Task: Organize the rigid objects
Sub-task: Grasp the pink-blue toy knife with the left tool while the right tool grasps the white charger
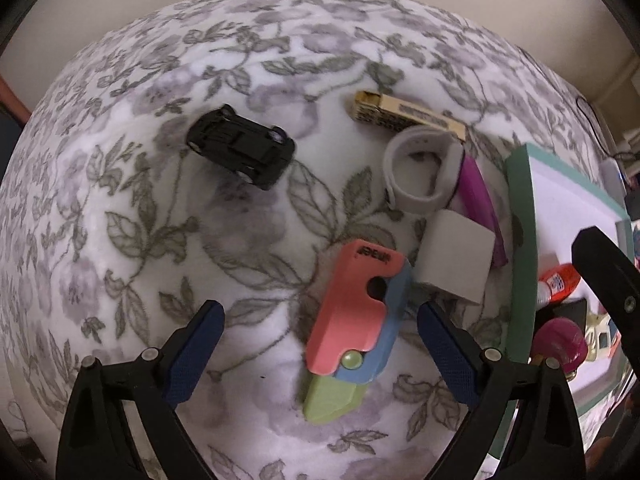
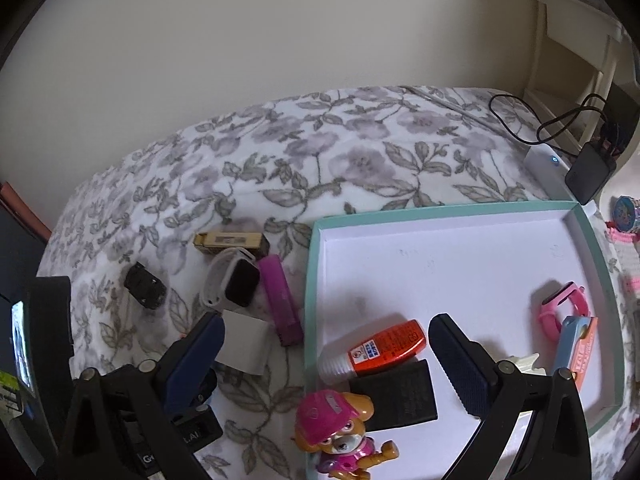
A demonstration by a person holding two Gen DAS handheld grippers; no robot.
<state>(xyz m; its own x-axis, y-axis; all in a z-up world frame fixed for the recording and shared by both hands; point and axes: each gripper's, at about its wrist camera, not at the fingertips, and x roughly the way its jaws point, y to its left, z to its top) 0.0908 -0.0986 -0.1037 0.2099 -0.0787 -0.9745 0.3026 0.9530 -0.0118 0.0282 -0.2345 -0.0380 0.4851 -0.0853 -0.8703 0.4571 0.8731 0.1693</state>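
My left gripper (image 1: 320, 320) is open, its jaws either side of a pink, blue and green toy knife (image 1: 354, 328) lying on the floral blanket. Beyond it lie a black toy car (image 1: 242, 146), a gold box (image 1: 404, 114), a grey smartwatch (image 1: 420, 174), a purple bar (image 1: 478, 204) and a white block (image 1: 454, 262). My right gripper (image 2: 326, 334) is open and empty above the teal-rimmed tray (image 2: 452, 210), which holds an orange glue bottle (image 2: 374, 350), a black battery (image 2: 396, 396), a pup figure (image 2: 342, 436), a pink watch (image 2: 564, 306) and a pink-blue toy (image 2: 576, 350).
The tray's green wall (image 1: 522, 240) stands close to the right of my left gripper. A white device (image 2: 546, 168), a black power pack (image 2: 590, 174) and cables lie at the blanket's far right corner. A wall runs behind the bed.
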